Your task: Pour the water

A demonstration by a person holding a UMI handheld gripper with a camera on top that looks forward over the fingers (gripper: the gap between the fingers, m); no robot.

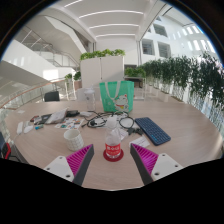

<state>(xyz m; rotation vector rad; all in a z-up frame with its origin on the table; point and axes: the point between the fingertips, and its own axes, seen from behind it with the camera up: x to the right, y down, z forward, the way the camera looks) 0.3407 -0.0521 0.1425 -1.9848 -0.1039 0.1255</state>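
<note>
1. Far over on the left side of the round wooden table [40, 150] lies a mess of small things [45, 120]. They are too tiny to name.
2. Next comes a white cup [75, 140]. It stands on the table, just ahead of the left finger [75, 163] and a bit to its left.
3. Then comes the gripper [113, 160]. Its two fingers are wide apart. Each finger has a pink pad on its inner side.
4. Between the two fingers stands a small red and white cup [113, 152]. It sits on the table by itself. A gap shows on each side of it, so the fingers do not touch it.
5. Just beyond that cup stands a clear bottle [115, 130]. It is upright.
6. Farther back, near the far edge of the table, stands a green bag [116, 95].
7. On the right, a dark flat keyboard [153, 130] lies at a slant, beyond the right finger [146, 158].
8. Way off to the right, past the table, a row of green plants [185, 75] grows.
</note>
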